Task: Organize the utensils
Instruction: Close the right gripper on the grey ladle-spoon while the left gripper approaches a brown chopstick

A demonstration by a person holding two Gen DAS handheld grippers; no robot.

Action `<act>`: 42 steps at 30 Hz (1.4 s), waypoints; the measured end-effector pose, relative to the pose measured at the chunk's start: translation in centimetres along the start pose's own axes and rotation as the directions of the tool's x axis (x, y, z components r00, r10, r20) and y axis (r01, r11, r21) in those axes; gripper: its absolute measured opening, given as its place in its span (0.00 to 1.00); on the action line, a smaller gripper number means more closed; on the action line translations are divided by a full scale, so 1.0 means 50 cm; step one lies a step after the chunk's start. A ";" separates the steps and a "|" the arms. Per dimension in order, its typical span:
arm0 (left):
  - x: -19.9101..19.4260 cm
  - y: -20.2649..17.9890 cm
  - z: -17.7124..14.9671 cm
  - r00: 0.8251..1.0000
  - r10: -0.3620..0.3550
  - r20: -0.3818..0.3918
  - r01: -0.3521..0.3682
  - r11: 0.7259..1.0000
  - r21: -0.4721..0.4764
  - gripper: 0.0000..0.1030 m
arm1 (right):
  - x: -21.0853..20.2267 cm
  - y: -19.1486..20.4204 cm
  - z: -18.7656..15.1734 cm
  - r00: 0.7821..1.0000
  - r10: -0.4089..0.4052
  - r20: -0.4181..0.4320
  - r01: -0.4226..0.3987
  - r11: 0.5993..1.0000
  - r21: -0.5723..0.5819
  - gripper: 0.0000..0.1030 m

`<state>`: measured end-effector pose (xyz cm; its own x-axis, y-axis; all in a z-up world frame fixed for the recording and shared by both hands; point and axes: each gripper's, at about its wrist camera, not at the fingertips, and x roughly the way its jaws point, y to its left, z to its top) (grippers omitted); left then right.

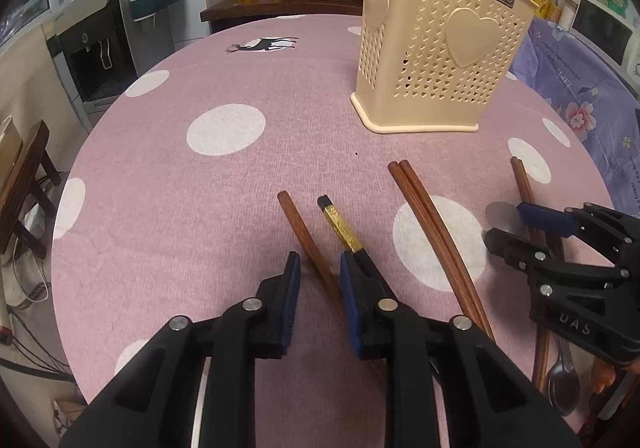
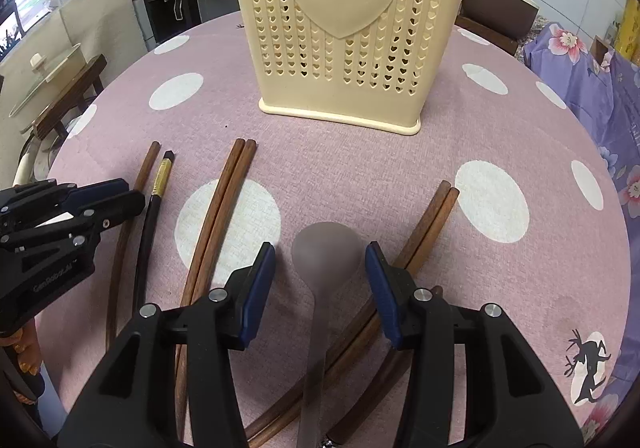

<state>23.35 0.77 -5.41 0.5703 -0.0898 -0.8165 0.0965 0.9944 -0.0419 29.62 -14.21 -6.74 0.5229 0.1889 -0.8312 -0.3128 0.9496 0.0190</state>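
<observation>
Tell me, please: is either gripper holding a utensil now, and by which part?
Nothing is held. The left gripper is open around a brown chopstick on the table; the right gripper is open over the spoon.

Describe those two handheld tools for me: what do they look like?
Both the left tool and the right tool are matte black plastic, with angular linked arms joined by round silver rivets. Each finger ends in a flat dark-blue rubbery pad. Pale embossed lettering marks the bodies. No cables or sleeves are visible.
</observation>
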 end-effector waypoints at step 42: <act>0.023 -0.026 0.030 0.999 0.035 0.009 -0.036 0.999 0.023 0.12 | 0.000 0.005 0.008 1.000 0.006 0.002 -0.006 0.999 -0.033 0.36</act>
<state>25.11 -0.69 -5.44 0.5803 -0.0549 -0.8126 0.0950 0.9955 0.0006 29.88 -13.88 -6.50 0.5227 0.1955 -0.8298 -0.3422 0.9396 0.0058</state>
